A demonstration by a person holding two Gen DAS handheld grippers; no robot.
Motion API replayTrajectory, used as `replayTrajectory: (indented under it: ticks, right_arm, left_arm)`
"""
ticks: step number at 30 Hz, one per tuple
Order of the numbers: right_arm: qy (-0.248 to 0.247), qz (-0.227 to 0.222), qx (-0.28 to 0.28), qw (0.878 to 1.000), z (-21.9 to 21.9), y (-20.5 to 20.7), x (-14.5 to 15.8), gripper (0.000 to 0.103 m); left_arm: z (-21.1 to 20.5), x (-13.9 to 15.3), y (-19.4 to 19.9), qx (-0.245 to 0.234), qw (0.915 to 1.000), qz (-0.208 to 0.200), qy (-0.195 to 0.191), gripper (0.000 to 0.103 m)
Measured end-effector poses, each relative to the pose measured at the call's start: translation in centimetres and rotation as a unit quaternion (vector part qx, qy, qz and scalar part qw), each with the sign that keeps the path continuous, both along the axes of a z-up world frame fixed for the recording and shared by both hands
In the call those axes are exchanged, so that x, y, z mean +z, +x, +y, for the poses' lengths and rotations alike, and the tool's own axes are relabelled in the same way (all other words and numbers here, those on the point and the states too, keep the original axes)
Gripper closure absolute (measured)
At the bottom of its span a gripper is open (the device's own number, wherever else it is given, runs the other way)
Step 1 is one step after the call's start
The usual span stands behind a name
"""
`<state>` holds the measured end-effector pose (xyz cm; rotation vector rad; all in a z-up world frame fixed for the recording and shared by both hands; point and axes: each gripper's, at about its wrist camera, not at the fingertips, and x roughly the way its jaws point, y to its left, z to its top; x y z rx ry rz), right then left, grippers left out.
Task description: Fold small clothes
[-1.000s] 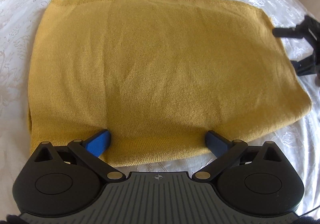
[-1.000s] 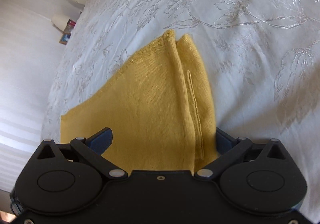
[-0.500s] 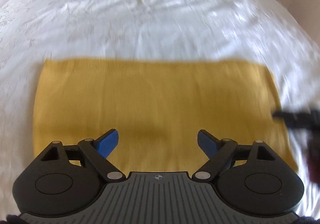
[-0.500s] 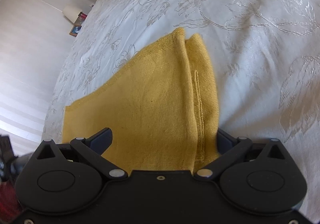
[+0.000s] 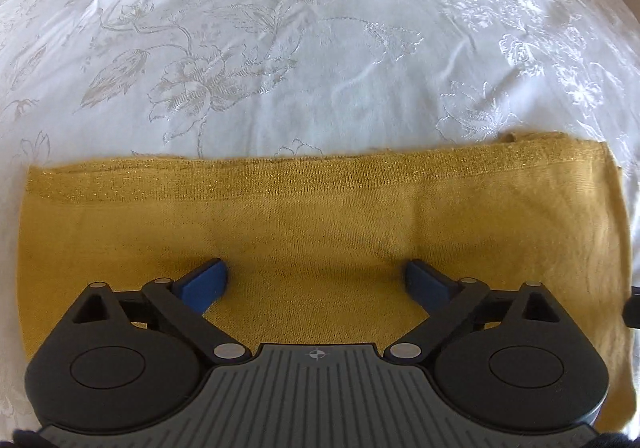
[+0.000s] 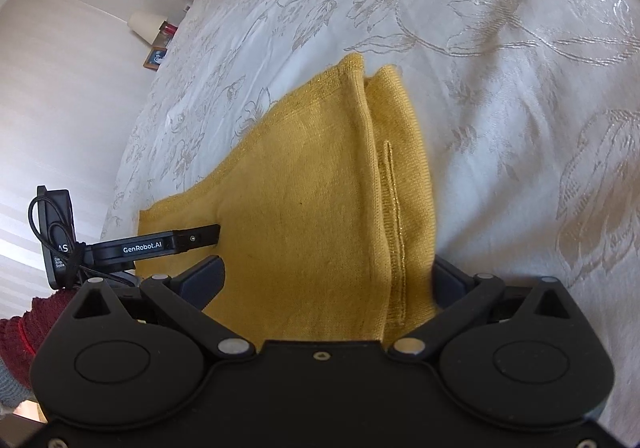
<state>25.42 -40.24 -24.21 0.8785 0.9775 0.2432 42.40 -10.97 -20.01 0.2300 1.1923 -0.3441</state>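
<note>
Left wrist view: one yellow garment [image 5: 320,215], two claws spread.

Yellow knit garment lying folded on a white bed

The bed [image 5: 320,27] is covered with a white spread woven with pale, slightly shiny flowers, leaves and curling stems, creased in places. A mustard-yellow knit garment [image 5: 320,215] lies flat on it, folded into a wide band with a straight far edge that carries a glittery thread. In the right wrist view the same garment [image 6: 304,187] shows stacked layers: one folded edge lies over another along its right side, with a stitched seam running down the lower layer. Bare spread surrounds the cloth on the far side and to the right.
</note>
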Motion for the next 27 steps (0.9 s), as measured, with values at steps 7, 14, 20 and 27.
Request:
replayTrajectory:
  ticks: [7,14,20,27]
  right_arm:
    - [0.011,0.011,0.007,1.0,-0.3,0.4,0.0,0.0]
    - [-0.024,0.022,0.027,0.999,1.1,0.2,1.0,0.01]
    - [-0.046,0.046,0.022,0.998,1.3,0.7,1.8,0.069]
    - [-0.091,0.034,0.023,0.995,4.4,1.5,5.4,0.074]
  left_arm:
    - [2.9,2.0,-4.6,0.021,0.9994,-0.005,-0.027,0.008]
    - [6.1,1.4,-10.7,0.025,0.9989,0.028,-0.03,0.008]
    - [9.4,3.3,-13.5,0.05,0.9978,0.008,-0.044,0.008]
    - [13.3,6.3,-14.5,0.068,0.9948,-0.044,-0.061,0.008]
